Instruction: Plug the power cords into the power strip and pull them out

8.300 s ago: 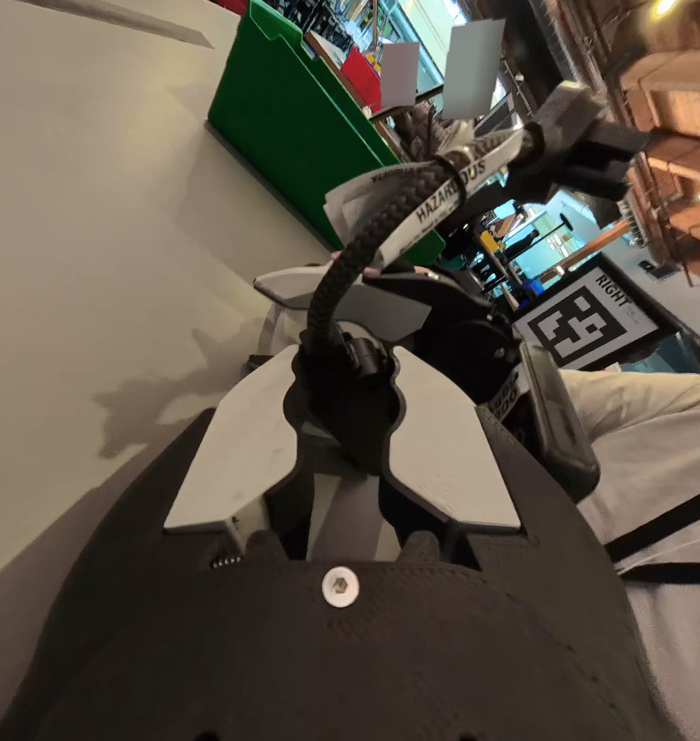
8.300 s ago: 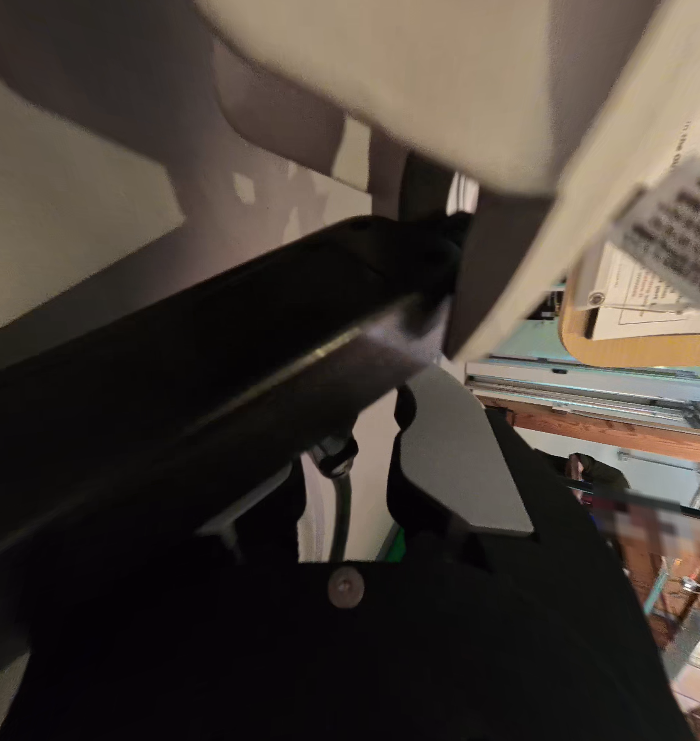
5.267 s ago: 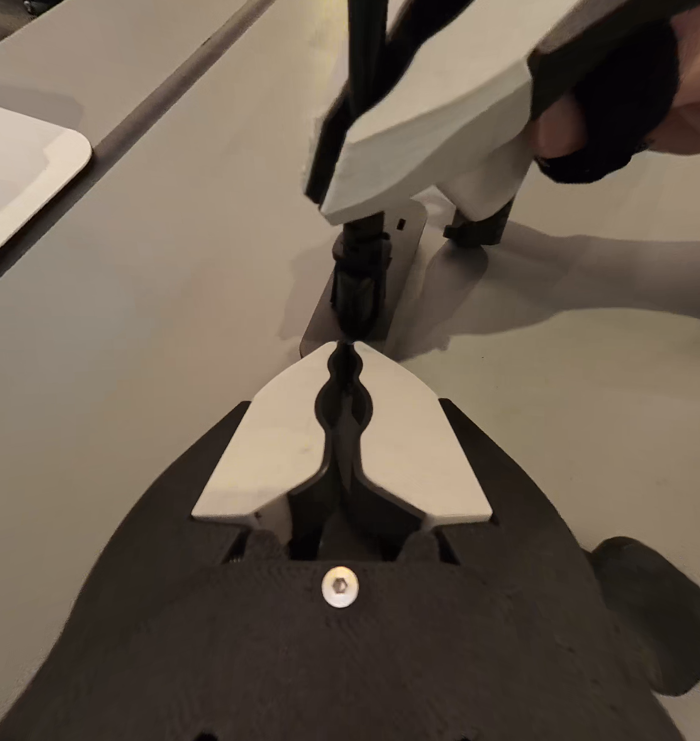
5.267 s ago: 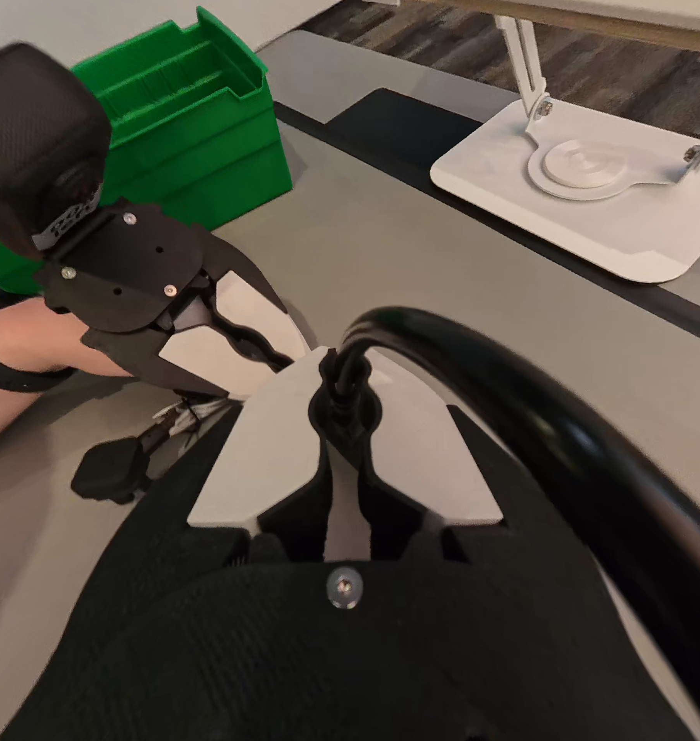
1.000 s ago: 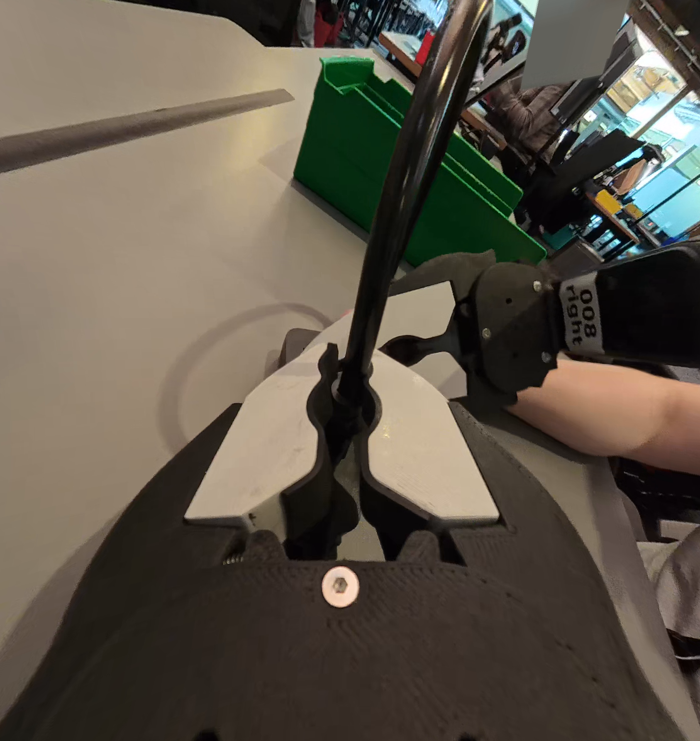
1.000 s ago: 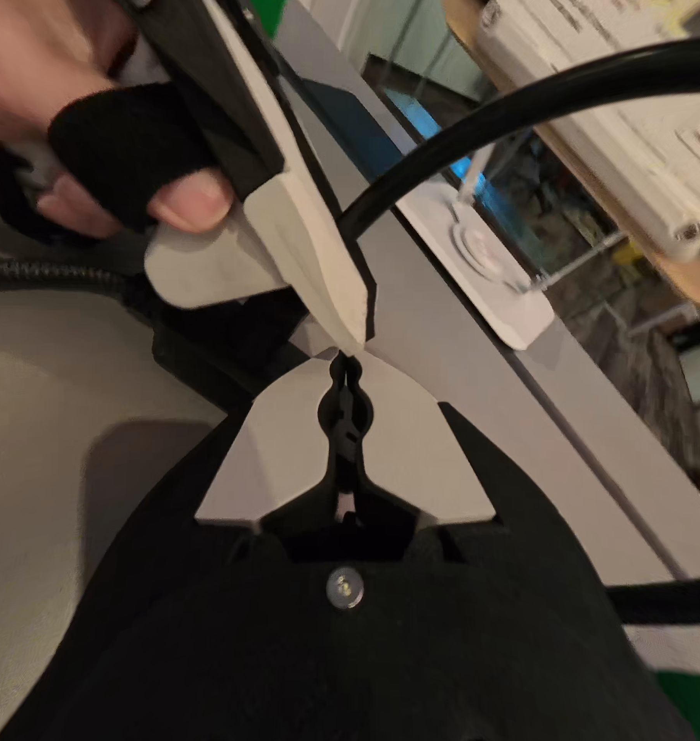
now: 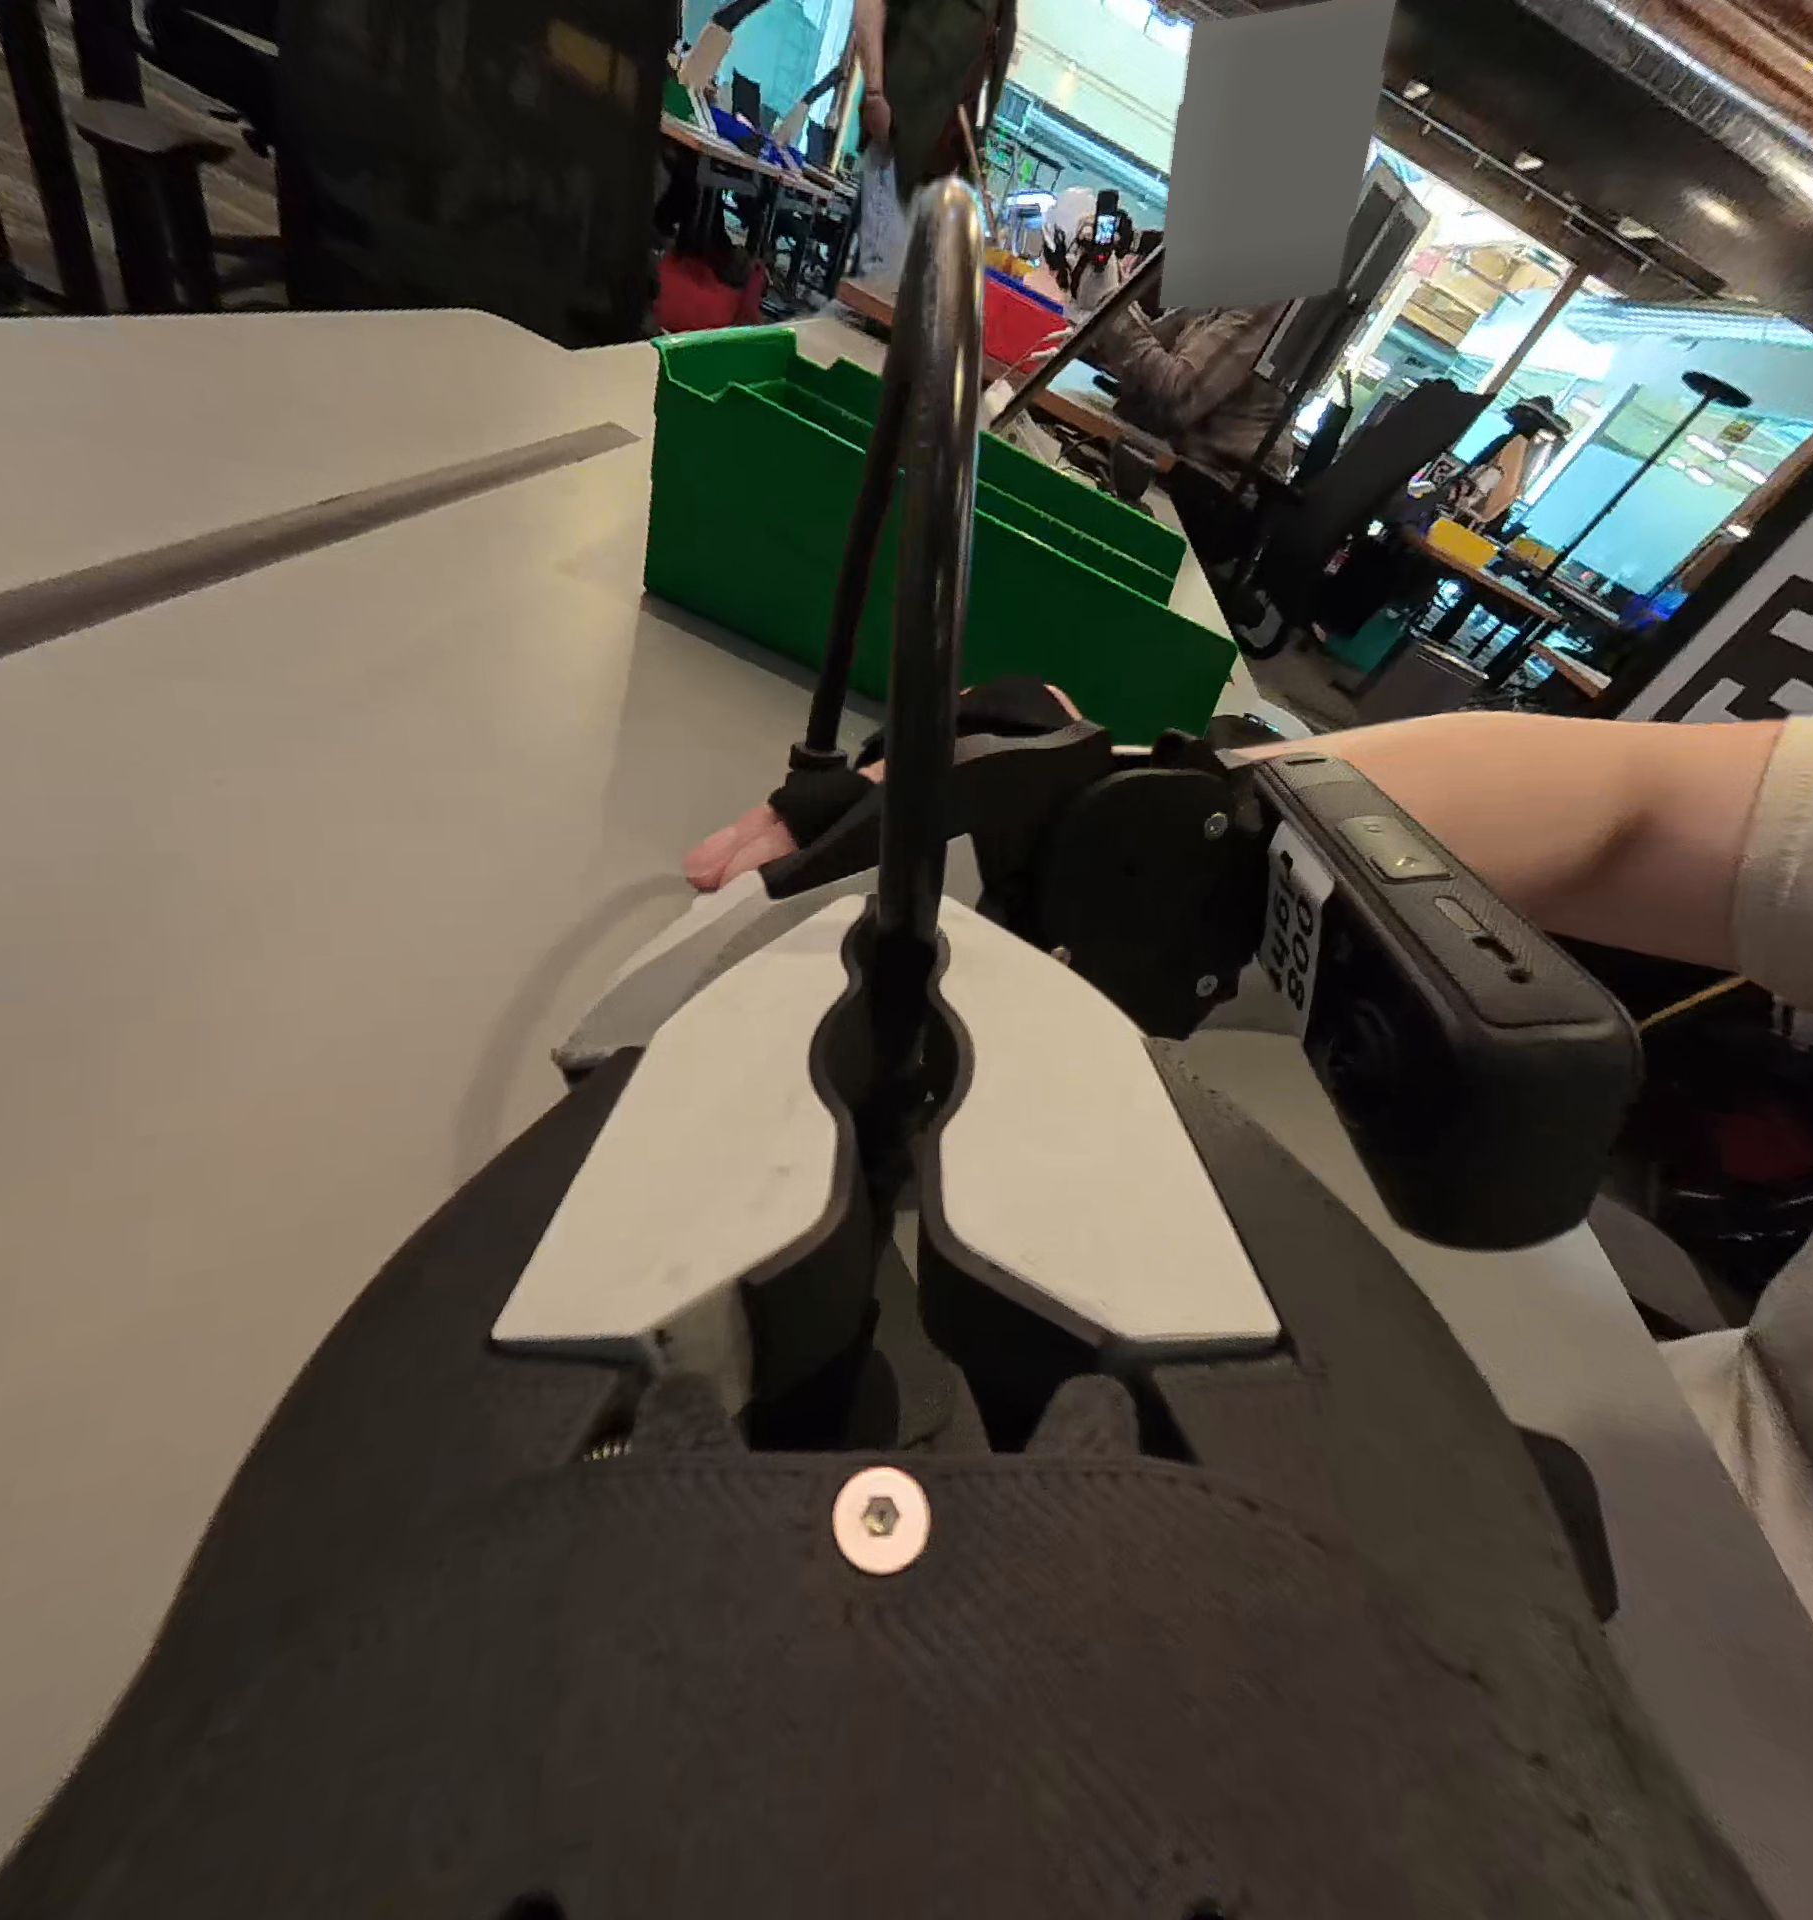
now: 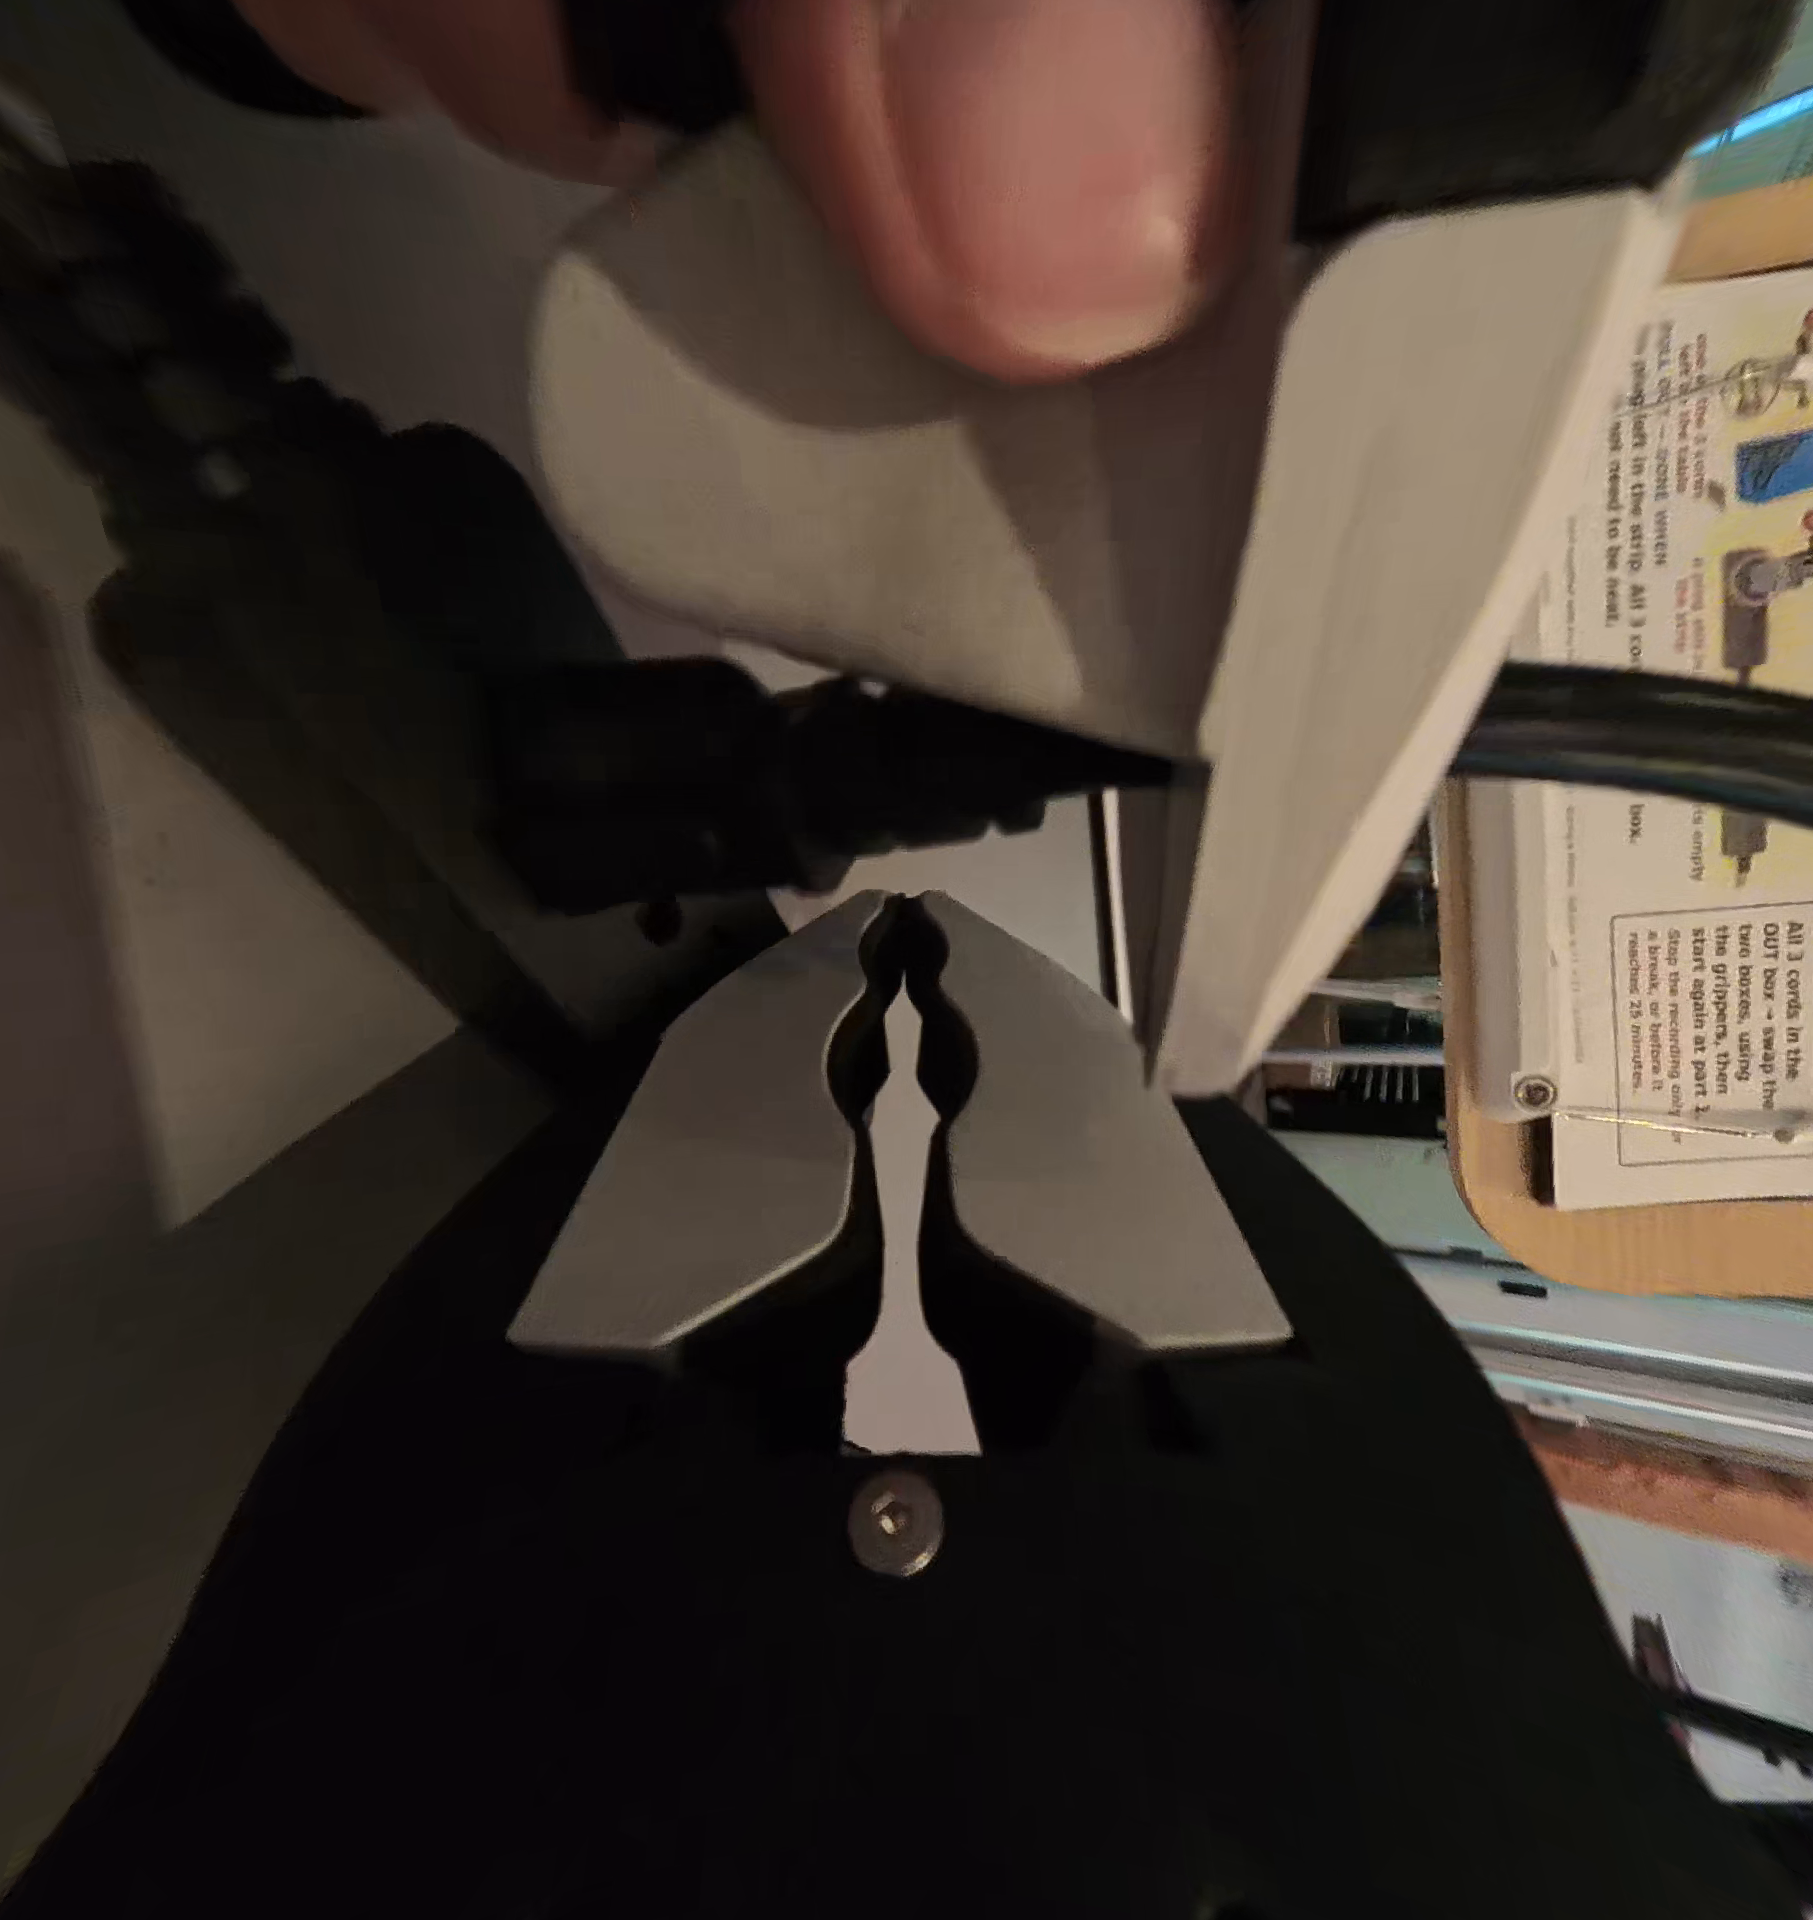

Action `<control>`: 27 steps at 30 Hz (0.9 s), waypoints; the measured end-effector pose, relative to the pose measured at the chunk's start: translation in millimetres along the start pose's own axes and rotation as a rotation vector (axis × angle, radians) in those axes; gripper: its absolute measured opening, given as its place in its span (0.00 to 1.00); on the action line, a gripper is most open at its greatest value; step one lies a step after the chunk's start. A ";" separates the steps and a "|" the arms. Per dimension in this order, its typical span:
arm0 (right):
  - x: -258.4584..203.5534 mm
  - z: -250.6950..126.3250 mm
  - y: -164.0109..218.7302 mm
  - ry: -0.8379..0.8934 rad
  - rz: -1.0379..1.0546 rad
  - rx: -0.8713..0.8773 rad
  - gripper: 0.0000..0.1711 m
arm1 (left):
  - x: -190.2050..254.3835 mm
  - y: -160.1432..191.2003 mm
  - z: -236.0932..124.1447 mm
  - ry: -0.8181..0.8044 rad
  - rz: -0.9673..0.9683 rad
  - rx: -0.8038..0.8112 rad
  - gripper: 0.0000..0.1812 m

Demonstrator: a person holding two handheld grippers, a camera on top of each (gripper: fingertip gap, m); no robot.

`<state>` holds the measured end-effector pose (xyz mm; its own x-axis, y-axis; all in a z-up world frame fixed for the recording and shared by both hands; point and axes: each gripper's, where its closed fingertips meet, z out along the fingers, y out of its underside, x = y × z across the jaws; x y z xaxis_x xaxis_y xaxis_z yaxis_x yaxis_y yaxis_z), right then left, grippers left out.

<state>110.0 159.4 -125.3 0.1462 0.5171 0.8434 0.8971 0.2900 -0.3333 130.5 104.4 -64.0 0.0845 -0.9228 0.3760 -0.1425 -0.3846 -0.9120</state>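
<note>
My left gripper (image 7: 894, 935) was clamped on one black power cord (image 7: 933, 499), which arched up from between its fingers over the pale grey table (image 7: 258, 831). One green bin (image 7: 933, 582) stood beyond, a busy workshop behind. To the right, my right gripper (image 8: 900, 928) was pressed closed on nothing, just beside a black plug (image 8: 673, 790).

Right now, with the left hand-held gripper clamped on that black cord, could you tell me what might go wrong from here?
1. The black cord arches in a tight loop above the left hand-held gripper; pulling may kink it or tug at an angle.
2. The right hand-held gripper sits shut and empty very close to the left one, so they could collide.
3. A bare fingertip rests on a gripper finger and could get pinched.
</note>
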 end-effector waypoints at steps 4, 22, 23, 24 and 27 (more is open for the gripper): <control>-3.3 -3.1 -1.1 0.007 -0.021 0.008 0.02 | 10.3 7.4 3.9 0.010 0.049 -0.044 0.01; -1.6 -11.0 -1.3 0.126 0.006 0.014 0.02 | 19.7 6.7 2.9 -0.058 0.081 0.055 0.00; -5.0 -13.4 -6.9 0.120 -0.006 0.041 0.02 | 13.8 4.6 2.3 -0.075 0.058 0.066 0.00; -8.1 -16.7 -13.0 0.132 -0.014 0.070 0.02 | 8.1 1.4 1.9 -0.088 0.033 0.080 0.00; -11.2 -18.7 -9.3 0.101 0.171 0.087 0.03 | -4.7 -2.9 1.8 -0.104 0.044 0.040 0.00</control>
<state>107.8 135.9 -123.8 0.3385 0.4825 0.8079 0.8170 0.2753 -0.5067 132.2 109.9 -63.4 0.1812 -0.9305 0.3185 -0.1087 -0.3408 -0.9338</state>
